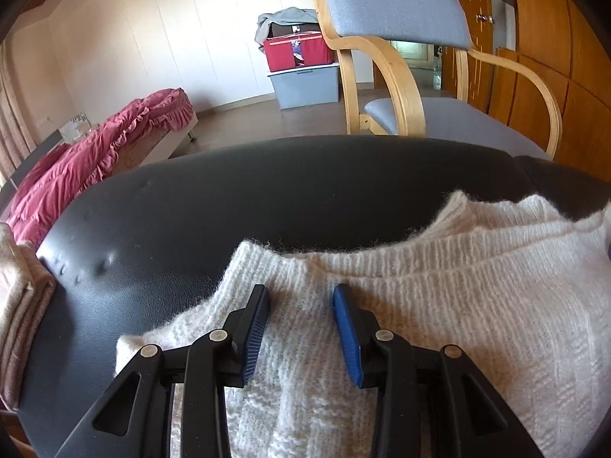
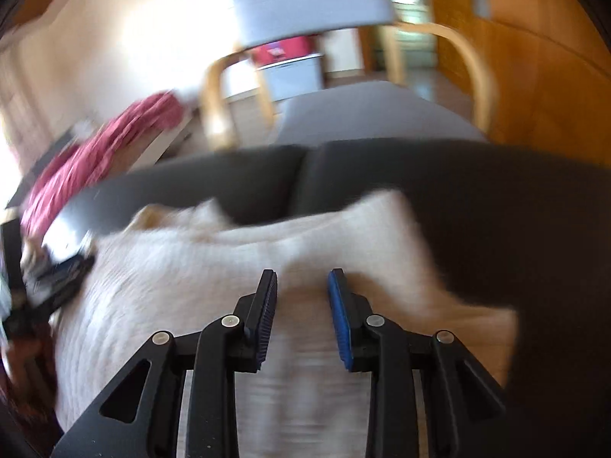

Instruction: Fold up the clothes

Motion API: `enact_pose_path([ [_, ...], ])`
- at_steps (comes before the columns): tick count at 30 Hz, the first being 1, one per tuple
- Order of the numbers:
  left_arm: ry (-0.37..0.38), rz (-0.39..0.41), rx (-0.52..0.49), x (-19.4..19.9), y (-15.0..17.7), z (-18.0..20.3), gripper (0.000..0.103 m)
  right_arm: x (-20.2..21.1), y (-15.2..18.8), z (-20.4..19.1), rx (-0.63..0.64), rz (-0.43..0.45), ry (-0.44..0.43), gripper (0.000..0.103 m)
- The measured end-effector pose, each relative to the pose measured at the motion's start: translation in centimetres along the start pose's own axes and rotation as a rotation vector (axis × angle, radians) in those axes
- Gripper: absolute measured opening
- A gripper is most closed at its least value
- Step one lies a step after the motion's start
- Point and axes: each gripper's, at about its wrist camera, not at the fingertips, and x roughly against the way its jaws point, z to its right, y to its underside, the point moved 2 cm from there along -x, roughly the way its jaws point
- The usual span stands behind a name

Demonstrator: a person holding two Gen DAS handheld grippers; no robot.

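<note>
sweater: cream knit, spread on the black cushioned surface, ribbed edge bunched toward the far side; in the right wrist view blurred, one corner reaching right across the dark top.
left gripper: over the near left part of the sweater, pointing down at the knit; blue-padded fingers apart, a raised ridge of knit running up between them; cannot tell whether the pads press on it or merely straddle it.
right gripper: over the right part of the sweater; fingers apart with cream fabric showing in the gap; picture smeared, so cannot tell whether gripping or just above the cloth.
left gripper seen from the right wrist view: dark shape at the left edge, beside the sweater's left border, too blurred for detail.
folded beige cloth: on the left end of the black surface, apart from the sweater.
chair: grey padded back and seat, bent wooden arms, just beyond the black surface.
red bedding: heaped on a low bed at the left.
boxes: red bin atop a grey lidded tub against the pale wall, grey cloth draped over it.
wooden doors: along the right side.
</note>
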Motion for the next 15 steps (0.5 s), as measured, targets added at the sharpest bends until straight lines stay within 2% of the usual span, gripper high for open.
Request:
enact_pose_path([
  [2, 0.003, 0.002, 0.006, 0.0, 0.1, 0.0, 0.036, 0.0, -0.3, 1.9, -0.081, 0.007, -0.047, 0.026],
  [4, 0.002, 0.003, 0.006, 0.0, 0.1, 0.0, 0.036, 0.1, -0.5, 2.3, -0.094, 0.006, -0.052, 0.025],
  [7, 0.005, 0.005, 0.008, -0.1, 0.1, -0.5, 0.036, 1.6, -1.0, 0.1, -0.012, 0.07, -0.008, 0.028],
  [10, 0.009, 0.006, 0.01, -0.2, 0.1, -0.7, 0.036, 2.7, -0.7, -2.1, 0.074, 0.097, -0.06, 0.028],
  [13, 0.016, 0.005, 0.012, -0.2, 0.1, -0.9, 0.037, 0.3, -0.2, -2.2, 0.109, 0.032, 0.046, 0.029],
  [14, 0.021, 0.003, 0.012, -0.2, 0.0, -1.0, 0.036, -0.6, 0.1, -1.7, 0.084, -0.01, 0.06, 0.029],
  [15, 0.026, 0.001, 0.012, 0.0, 0.0, -1.1, 0.036, -1.5, 0.1, -1.3, 0.054, -0.017, 0.028, 0.03],
])
